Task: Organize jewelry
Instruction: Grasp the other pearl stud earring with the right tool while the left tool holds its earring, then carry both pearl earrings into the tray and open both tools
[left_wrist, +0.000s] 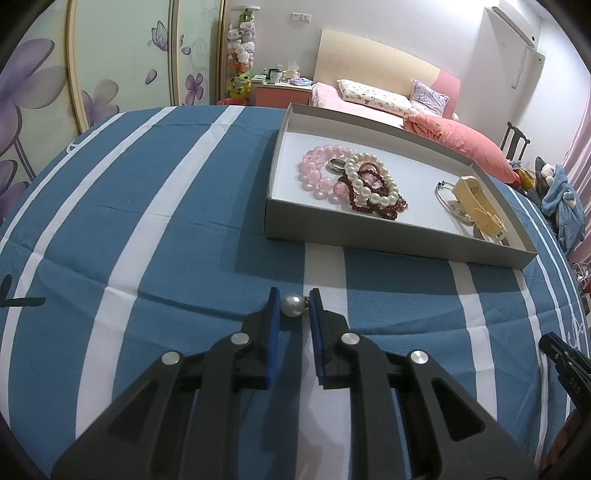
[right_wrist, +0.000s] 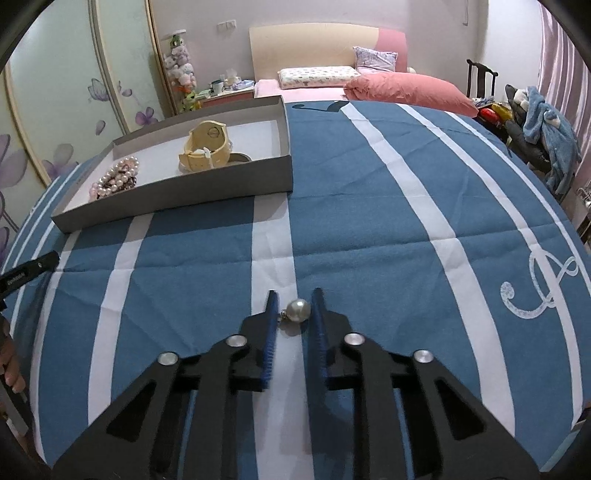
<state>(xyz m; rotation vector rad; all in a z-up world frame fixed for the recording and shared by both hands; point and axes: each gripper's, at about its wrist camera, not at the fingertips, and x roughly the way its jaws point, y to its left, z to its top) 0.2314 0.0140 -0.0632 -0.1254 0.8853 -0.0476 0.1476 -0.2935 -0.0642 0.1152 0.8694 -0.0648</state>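
In the left wrist view, we are holding the left gripper (left_wrist: 294, 299) low over the blue and white striped cloth (left_wrist: 184, 236), with a pearl earring (left_wrist: 293, 304) sitting between its blue pads. The left pad is touching the pearl and the metal clasp is meeting the right pad, but a sliver of gap may be remaining, so we cannot tell whether the grip is firm. Beyond it the grey box (left_wrist: 369, 236) is holding pink beads (left_wrist: 317, 173), a white pearl bracelet (left_wrist: 369, 181), dark red beads (left_wrist: 384, 206), a ring (left_wrist: 337, 165) and a cream watch (left_wrist: 476, 203).

In the right wrist view, we are bringing the right gripper (right_wrist: 294, 301) around a second pearl earring (right_wrist: 298, 311) lying on the cloth. Its pads are standing apart, the clasp near the left one and the pearl just short of the right.

We are judging the risk to be the round pearl squirting out sideways as the pads close off-centre, or rolling away on the cloth and being lost in a fold.
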